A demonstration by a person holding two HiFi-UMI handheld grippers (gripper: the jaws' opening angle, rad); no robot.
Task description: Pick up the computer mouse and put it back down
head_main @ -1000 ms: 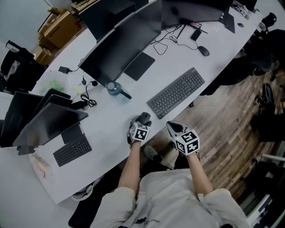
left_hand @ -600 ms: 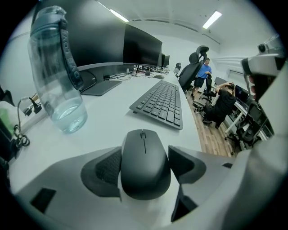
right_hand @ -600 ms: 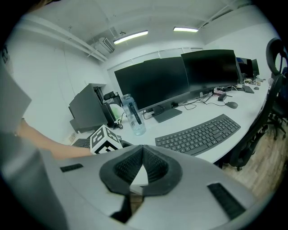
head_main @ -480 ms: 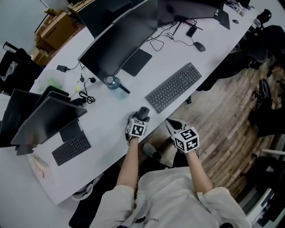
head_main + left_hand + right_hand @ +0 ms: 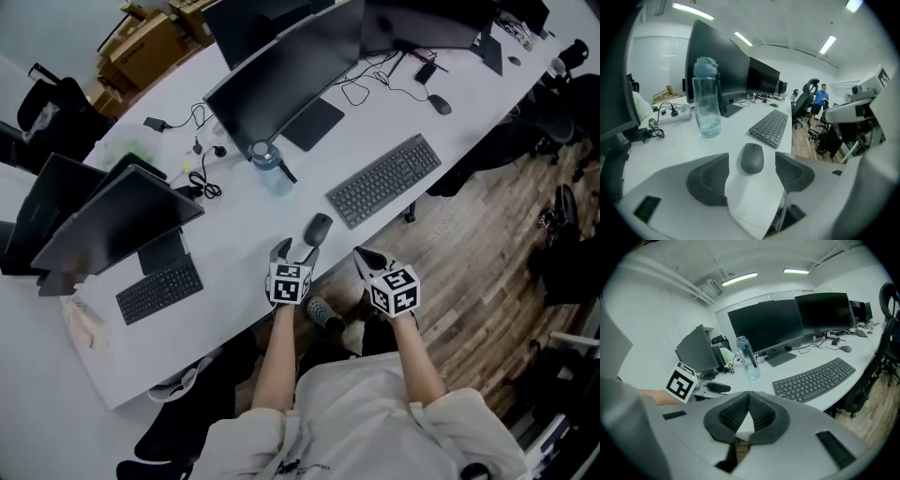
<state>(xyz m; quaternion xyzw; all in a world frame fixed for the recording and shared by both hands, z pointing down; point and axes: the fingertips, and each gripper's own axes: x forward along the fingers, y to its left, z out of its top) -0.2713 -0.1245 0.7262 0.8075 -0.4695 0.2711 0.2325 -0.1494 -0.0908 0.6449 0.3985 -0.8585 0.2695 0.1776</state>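
Note:
A dark grey computer mouse (image 5: 318,228) lies flat on the white desk (image 5: 234,281) near its front edge. In the left gripper view the mouse (image 5: 753,158) sits just beyond my two pads, and nothing touches it. My left gripper (image 5: 293,250) hovers a little behind the mouse, on the person's side. It is open (image 5: 751,174) with only bare desk between its jaws. My right gripper (image 5: 362,256) hangs off the desk's front edge, to the right of the mouse. It is shut (image 5: 749,409) with its pads pressed together on nothing.
A grey keyboard (image 5: 384,180) lies to the right of the mouse and beyond it. A clear water bottle (image 5: 265,155) stands in front of the big monitors (image 5: 281,75). A laptop (image 5: 112,225) and a small keyboard (image 5: 159,289) are at the left. A second mouse (image 5: 439,104) sits far back.
My left gripper had the mouse between its jaws; now it is open and drawn back and up, leaving the mouse on the desk. The right gripper shifted slightly.

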